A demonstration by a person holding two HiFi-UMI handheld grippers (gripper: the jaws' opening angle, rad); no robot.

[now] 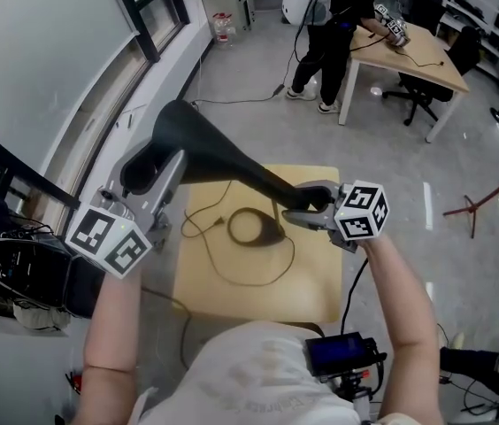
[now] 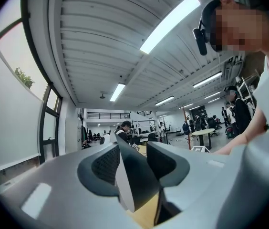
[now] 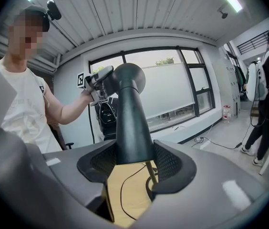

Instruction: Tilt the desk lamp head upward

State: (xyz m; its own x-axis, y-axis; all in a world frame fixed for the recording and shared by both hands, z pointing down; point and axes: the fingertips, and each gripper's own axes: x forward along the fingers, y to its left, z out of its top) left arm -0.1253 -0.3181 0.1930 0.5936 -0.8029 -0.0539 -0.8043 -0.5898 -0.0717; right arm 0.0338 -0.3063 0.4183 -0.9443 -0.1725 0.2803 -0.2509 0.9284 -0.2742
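1. Desk lamp head (image 1: 218, 153): a black cone that is hanging slanted over the small wooden table (image 1: 311, 282). Its wide mouth is pointing toward the window side and its narrow end is sitting lower, near the table's middle.
2. Left gripper (image 2: 133, 168): its jaws are clenching on the rim of the wide mouth, with the thin shade wall lying edge-on between the pads.
3. Right gripper (image 3: 133, 159): its jaws are grasping the cone's narrow neck, just above the slim stem (image 3: 151, 174).
4. Ring base (image 1: 251, 228) and cord (image 1: 232, 277): both are resting on the table, the cord looping loosely around the base.
5. Step in hand, as judged: the left gripper is lifting the mouth end while the right is steadying the neck as a pivot.
6. Doing it well: the left should be swinging upward in an arc about the joint, not pulling outward. The right should be resisting only enough to stop the base sliding or tipping.
7. Caution: the thin rim is offering little purchase, so a slow, even lift is looking safest.
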